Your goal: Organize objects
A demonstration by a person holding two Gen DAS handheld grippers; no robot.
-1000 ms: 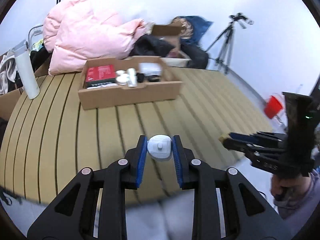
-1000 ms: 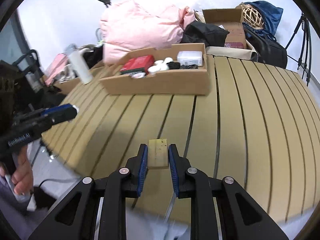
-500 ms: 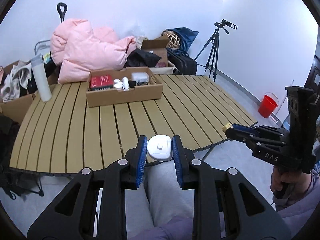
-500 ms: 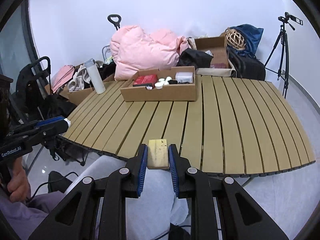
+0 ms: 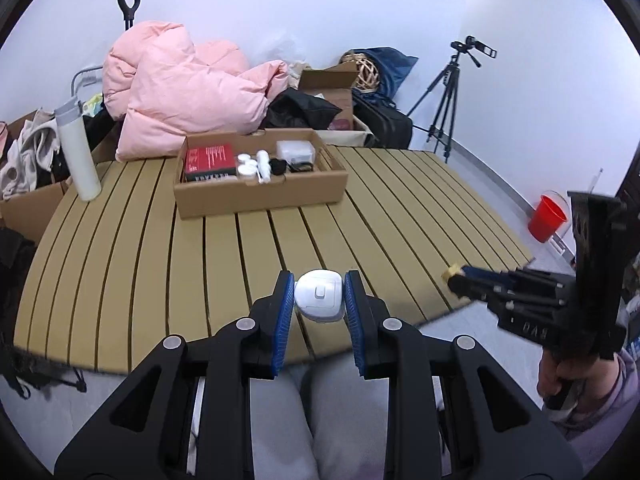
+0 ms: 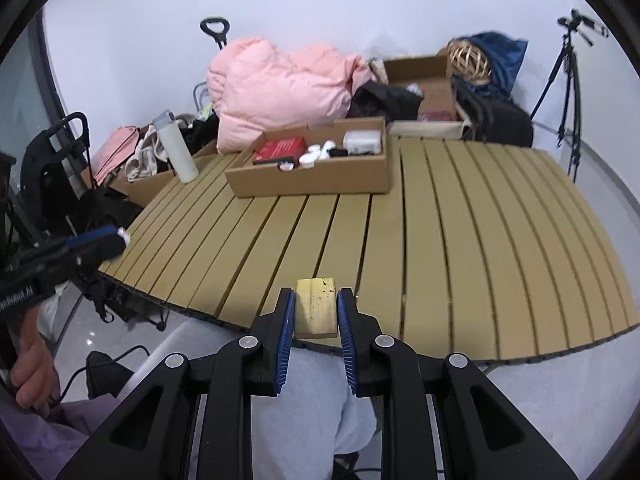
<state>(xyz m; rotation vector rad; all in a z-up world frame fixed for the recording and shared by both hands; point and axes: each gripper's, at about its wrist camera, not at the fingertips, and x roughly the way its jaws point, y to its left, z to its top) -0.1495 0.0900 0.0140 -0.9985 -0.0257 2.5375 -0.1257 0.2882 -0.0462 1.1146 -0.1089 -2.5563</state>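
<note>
My left gripper (image 5: 319,294) is shut on a white rounded case (image 5: 319,295) and holds it above the near edge of the slatted table (image 5: 132,264). My right gripper (image 6: 316,308) is shut on a small tan block (image 6: 317,307) near the table's front edge (image 6: 440,280). A cardboard tray (image 5: 260,196) at the back holds a red box (image 5: 209,160), white bottles and a clear box. The tray also shows in the right wrist view (image 6: 312,182). The right gripper shows at the right of the left wrist view (image 5: 456,276).
A white bottle (image 5: 78,152) stands at the table's back left. Pink bedding (image 5: 188,88), bags and boxes lie behind the table. A tripod (image 5: 452,92) and a red bucket (image 5: 546,218) stand on the floor to the right. My legs are below the grippers.
Half a second ago both grippers had pulled back from the table; now both have moved forward over its near edge. Each still holds its object.
</note>
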